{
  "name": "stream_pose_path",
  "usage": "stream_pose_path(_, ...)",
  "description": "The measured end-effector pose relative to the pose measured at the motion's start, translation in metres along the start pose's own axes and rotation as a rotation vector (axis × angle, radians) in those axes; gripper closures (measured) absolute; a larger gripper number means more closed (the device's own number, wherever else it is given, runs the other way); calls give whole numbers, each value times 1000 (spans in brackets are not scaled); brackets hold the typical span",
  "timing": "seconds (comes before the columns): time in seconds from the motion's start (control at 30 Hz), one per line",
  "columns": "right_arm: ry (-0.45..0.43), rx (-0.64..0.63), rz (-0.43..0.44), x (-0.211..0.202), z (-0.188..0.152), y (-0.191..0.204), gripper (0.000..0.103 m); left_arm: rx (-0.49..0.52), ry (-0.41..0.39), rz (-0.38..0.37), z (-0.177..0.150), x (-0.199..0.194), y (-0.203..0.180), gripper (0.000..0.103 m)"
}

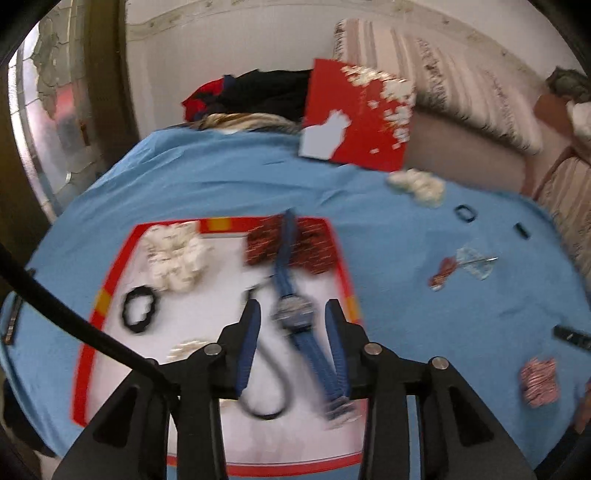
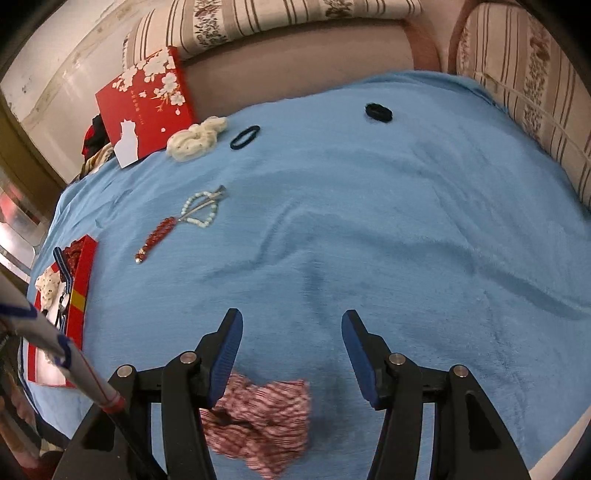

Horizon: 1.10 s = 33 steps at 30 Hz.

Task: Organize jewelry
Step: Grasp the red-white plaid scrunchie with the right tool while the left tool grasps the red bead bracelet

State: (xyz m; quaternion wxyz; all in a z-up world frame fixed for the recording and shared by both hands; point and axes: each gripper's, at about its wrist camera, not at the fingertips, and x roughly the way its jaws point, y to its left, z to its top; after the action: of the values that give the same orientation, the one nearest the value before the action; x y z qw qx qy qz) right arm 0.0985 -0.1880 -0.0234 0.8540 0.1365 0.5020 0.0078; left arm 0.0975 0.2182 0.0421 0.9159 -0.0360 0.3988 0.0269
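Soft even daylight; left view motion-blurred, right sharper; fisheye bending, dark corners.

Blue blanket (image 2: 369,229), striped sofa cushions (image 2: 258,18)

Blue blanket (image 2: 369,221), as I see it.
On it: red tray (image 1: 92,306) left, scrunchies (image 2: 258,413) near and far, hair ties (image 2: 378,112), beads (image 2: 201,210).

Blue watch (image 1: 293,314); red-rimmed white tray (image 1: 110,280); red-white striped scrunchie (image 2: 266,410).
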Motion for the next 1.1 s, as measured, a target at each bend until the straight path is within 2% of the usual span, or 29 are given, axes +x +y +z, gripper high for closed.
stream_pose_path(0.13, 20, -55, 81, 4, -14, -3, 43, 12, 14, -74, -3, 5, -36, 62)
stream_pose_path(0.3, 27, -145, 146, 7, -30, 0, 43, 53, 63, -95, -9, 27, -81, 62)
stream_pose_path(0.47, 68, -245, 212, 8, -39, 9, 42, 53, 159, -137, -8, 71, -118, 61)
stream_pose_path(0.6, 90, -323, 198, 11, -46, 12, 40, 55, 211, -158, 2, 106, -140, 61)
stream_pose_path(0.77, 94, -371, 171, 14, -52, 10, 38, 111, 264, -202, 16, 143, -175, 61)
stream_pose_path(0.97, 82, -383, 162, 15, -52, 11, 38, 196, 271, -174, 19, 164, -209, 51)
stream_pose_path(1.07, 69, -407, 144, 16, -53, 17, 38, 224, 268, -167, 18, 164, -214, 51)
stream_pose_path(1.1, 63, -414, 135, 16, -54, 20, 38, 236, 271, -161, 16, 163, -215, 55)
